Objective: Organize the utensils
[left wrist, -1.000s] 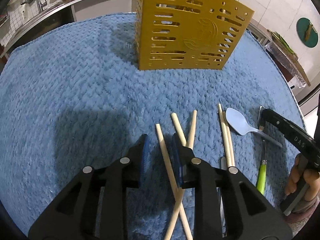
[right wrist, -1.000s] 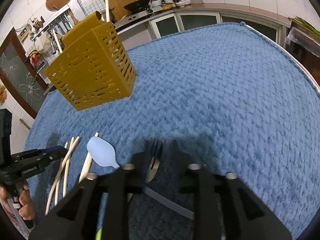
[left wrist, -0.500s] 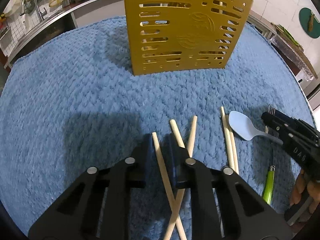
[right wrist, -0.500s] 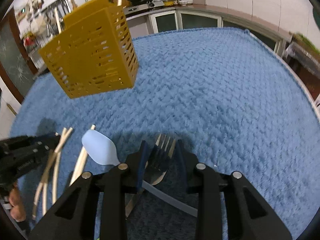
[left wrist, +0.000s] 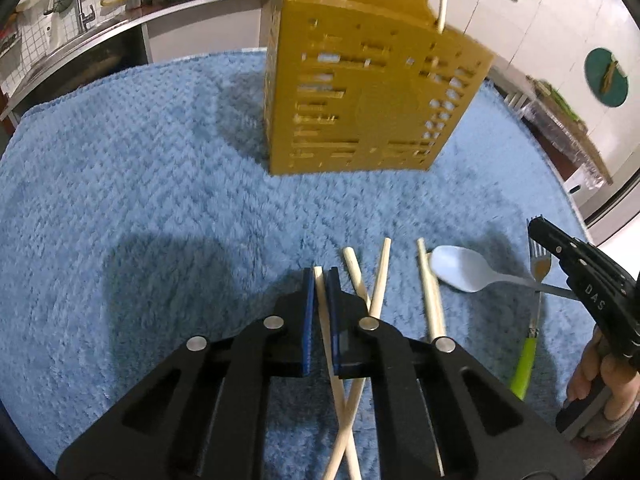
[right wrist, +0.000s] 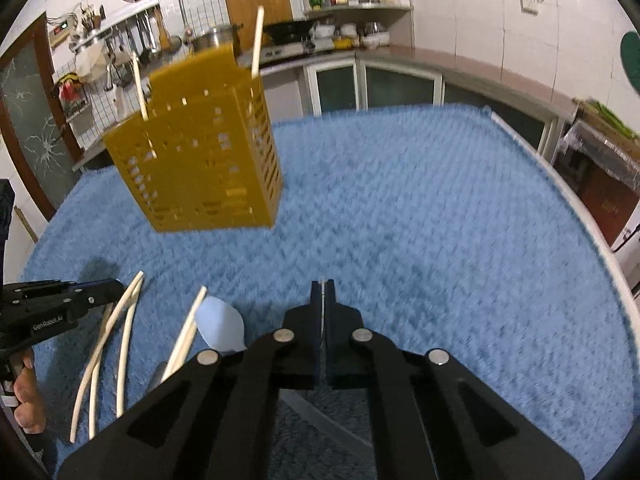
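Blue fleece mat (left wrist: 140,184), kitchen counter behind — your left gripper (left wrist: 319,276) was clamped on one chopstick (left wrist: 326,320).
From the right wrist, your right gripper (right wrist: 323,286) was pinched on a thin fork (right wrist: 322,300); the yellow caddy (right wrist: 200,164) stood ahead, the spoon (right wrist: 220,326) and loose chopsticks (right wrist: 124,340) to its left.

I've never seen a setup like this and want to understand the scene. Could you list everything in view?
Holder: one, yellow, slotted, standing at the cloth's far side.
Chopsticks in holder: two, pale, poking out of the top.
Loose chopsticks: five, pale wood, near side of the cloth, some crossed.
Spoon: one, light blue, right of the chopsticks, handle crossing the fork.
Fork: one, silver with green handle, far right.
Cloth: one, blue, fuzzy, under everything.
Left tongs: black, blue pads, closed on the leftmost chopstick.
Right tongs: black, closed, apparently on the fork's prongs.
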`<state>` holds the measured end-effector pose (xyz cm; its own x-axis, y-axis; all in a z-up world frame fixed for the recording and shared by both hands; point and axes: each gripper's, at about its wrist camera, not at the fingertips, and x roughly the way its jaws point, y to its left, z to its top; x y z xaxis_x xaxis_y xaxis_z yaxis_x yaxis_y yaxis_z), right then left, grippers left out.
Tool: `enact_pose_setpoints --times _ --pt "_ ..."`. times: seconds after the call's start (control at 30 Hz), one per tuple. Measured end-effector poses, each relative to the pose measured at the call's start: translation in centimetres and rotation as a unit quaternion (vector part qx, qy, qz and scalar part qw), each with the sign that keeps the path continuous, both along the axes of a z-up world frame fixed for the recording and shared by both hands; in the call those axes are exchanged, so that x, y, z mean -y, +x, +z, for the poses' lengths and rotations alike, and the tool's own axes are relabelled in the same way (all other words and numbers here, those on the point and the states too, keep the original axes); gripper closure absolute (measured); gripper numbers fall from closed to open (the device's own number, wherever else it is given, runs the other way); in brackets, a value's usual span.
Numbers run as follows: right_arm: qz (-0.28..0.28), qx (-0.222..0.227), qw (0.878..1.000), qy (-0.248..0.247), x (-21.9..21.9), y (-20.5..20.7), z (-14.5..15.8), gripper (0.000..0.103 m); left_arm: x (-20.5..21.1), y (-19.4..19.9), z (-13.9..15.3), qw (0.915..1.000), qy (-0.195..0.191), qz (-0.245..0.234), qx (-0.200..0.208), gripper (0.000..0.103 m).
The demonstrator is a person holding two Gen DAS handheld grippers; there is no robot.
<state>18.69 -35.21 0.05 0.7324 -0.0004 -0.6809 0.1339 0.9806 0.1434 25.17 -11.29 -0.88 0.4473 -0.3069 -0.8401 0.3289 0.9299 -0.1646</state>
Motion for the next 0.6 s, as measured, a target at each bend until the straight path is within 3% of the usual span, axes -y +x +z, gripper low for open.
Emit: enact_pose_setpoints --times 0.33,0.6 --pt "-0.019 0.096 0.994 -0.051 0.4 -1.8 5.1 0.102 -1.7 -0.6 5.4 0.9969 -0.031 0.015 0.071 0.099" --pt "-0.019 0.155 0.983 -0.102 -0.3 -2.2 9.0 0.102 -2.3 -2.1 11.6 0.9812 -0.045 0.01 0.187 0.099"
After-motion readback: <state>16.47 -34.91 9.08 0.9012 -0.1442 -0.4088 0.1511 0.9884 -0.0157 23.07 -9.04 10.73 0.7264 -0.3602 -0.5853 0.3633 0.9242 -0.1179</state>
